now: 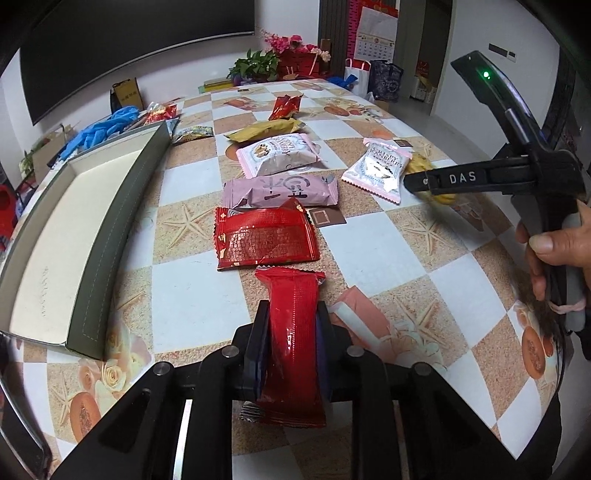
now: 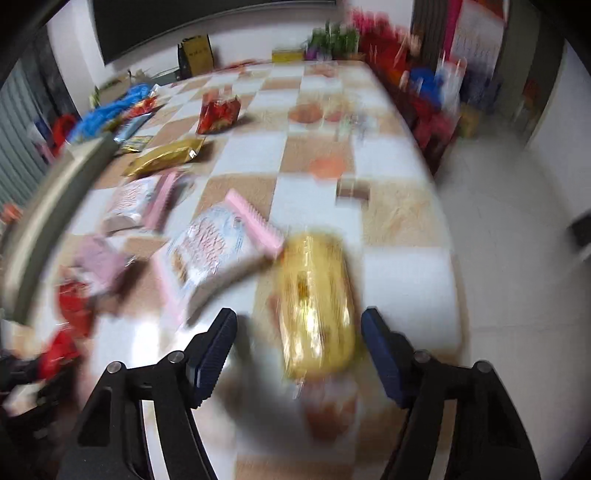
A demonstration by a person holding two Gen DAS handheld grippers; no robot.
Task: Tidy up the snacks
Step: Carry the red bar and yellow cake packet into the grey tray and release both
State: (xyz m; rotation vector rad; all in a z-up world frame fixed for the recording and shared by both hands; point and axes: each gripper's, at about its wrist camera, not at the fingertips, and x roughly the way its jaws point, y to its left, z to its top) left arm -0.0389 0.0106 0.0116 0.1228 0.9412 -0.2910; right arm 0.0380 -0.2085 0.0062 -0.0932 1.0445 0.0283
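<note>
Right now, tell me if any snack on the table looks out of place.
Mostly a tidy column beside the empty box, but the pink-and-white cranberry pack lies askew off to the right, touching the yellow snack pack that sits between the right gripper's open jaws.

Along the far edge of my table (image 1: 192,291), with its checked cloth of starfish and fruit prints, I see a green potted plant (image 1: 255,64) next to a red flower arrangement (image 1: 299,51), and a wall calendar (image 1: 375,35) hangs above them. Near the far left corner lies a heap of blue gloves (image 1: 99,127), with a yellow paper bag (image 1: 125,94) beyond them against the wall. A big dark screen (image 1: 122,40) fills the wall behind that side, and shopping bags (image 1: 384,81) stand on the floor past the far right corner.
</note>
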